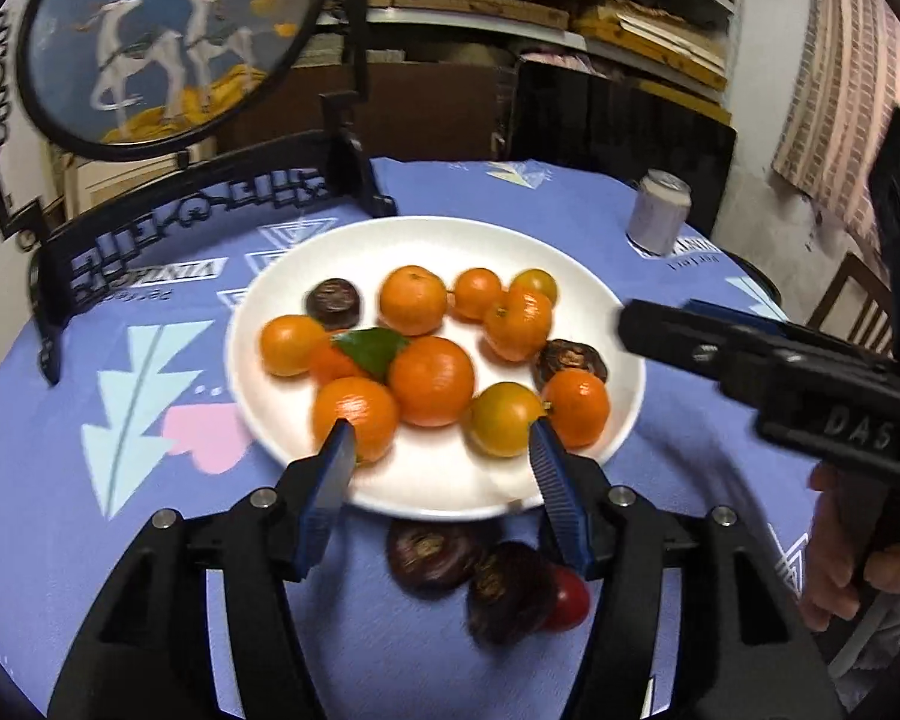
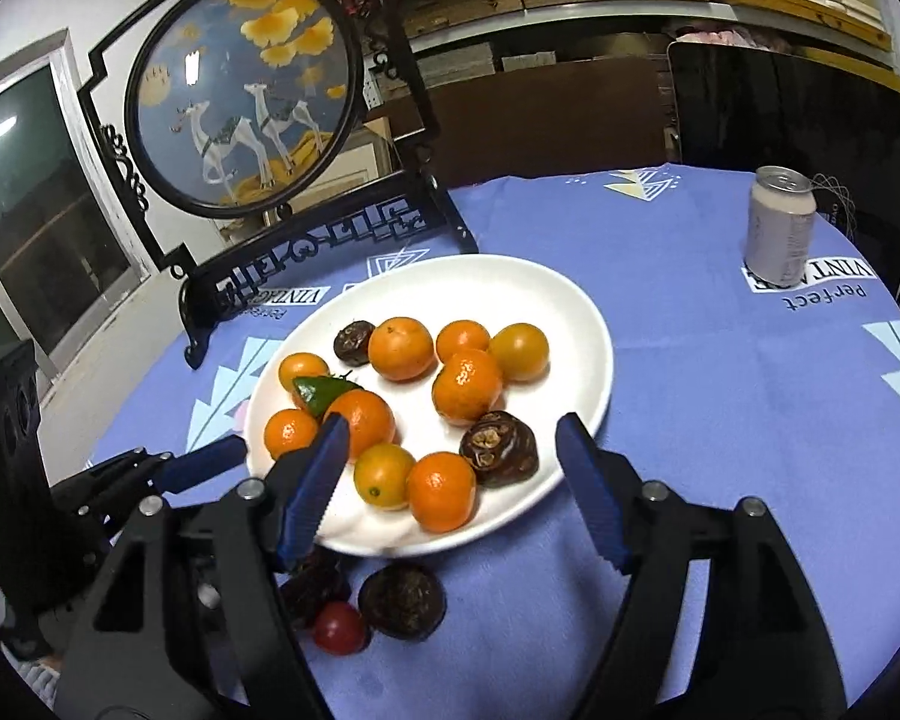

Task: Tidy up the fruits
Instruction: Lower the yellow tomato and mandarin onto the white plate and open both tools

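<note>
**Mia:** Fruits (image 1: 431, 381) sit on the white plate (image 1: 570, 258) in the middle of the purple surface (image 2: 720, 420). Most are little oranges. Three more lie off the plate, just by its near edge: two dark wrinkly fruits (image 2: 402, 600) and a small red fruit (image 2: 339, 628).

**Ben:** How do they feel, do you think?

**Mia:** I think the oranges are light, round and a bit smooth, so they can roll away. Grab one around its fat middle, one finger on each side. The dark wrinkly ones look soft, so squeeze gently. The red one looks shiny and slippery.

**Ben:** What are the grabbers doing?

**Mia:** The left gripper (image 1: 441, 441) has its fingers spread wide and holds nothing. It hangs over the near side of the plate. The right gripper (image 2: 453, 435) is spread wide too, with nothing in it.

**Ben:** Can you read any words?

**Mia:** Yes. The cloth says "VINTAGE" (image 2: 810, 279) and "Perfect", upside down from here. The right gripper's body shows "DAS" (image 1: 858, 423) in the left view. The can (image 2: 780, 222) has tiny writing I cannot read.
</note>
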`<state>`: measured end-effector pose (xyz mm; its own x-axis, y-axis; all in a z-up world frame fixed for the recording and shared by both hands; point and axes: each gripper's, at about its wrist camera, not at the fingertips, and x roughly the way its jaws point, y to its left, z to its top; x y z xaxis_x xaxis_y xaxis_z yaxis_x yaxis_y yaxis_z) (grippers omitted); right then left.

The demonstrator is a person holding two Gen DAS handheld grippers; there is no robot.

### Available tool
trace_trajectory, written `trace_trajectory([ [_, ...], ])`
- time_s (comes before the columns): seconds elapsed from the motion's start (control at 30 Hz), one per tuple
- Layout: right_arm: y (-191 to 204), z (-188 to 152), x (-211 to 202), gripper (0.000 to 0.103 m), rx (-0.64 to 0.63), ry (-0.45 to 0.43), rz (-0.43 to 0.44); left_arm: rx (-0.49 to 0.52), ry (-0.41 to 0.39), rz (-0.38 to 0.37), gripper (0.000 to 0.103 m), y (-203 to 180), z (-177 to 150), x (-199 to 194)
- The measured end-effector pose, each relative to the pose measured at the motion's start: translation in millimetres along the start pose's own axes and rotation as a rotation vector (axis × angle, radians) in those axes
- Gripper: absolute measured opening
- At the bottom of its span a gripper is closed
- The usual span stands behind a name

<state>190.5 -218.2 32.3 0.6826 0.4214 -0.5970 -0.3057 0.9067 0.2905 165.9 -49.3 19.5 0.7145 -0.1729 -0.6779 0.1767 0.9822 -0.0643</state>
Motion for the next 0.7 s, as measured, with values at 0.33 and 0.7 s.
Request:
trace_trajectory([
  [0.33, 7, -30, -28, 0.074, -0.030, -0.009, -0.008, -0.059, -0.008, 0.053, 0.060, 21, -24, -27],
  [0.7, 3, -45, -53, 0.083, -0.010, -0.034, -0.015, 0.021, 0.008, -0.035, 0.061, -12, -43, -23],
])
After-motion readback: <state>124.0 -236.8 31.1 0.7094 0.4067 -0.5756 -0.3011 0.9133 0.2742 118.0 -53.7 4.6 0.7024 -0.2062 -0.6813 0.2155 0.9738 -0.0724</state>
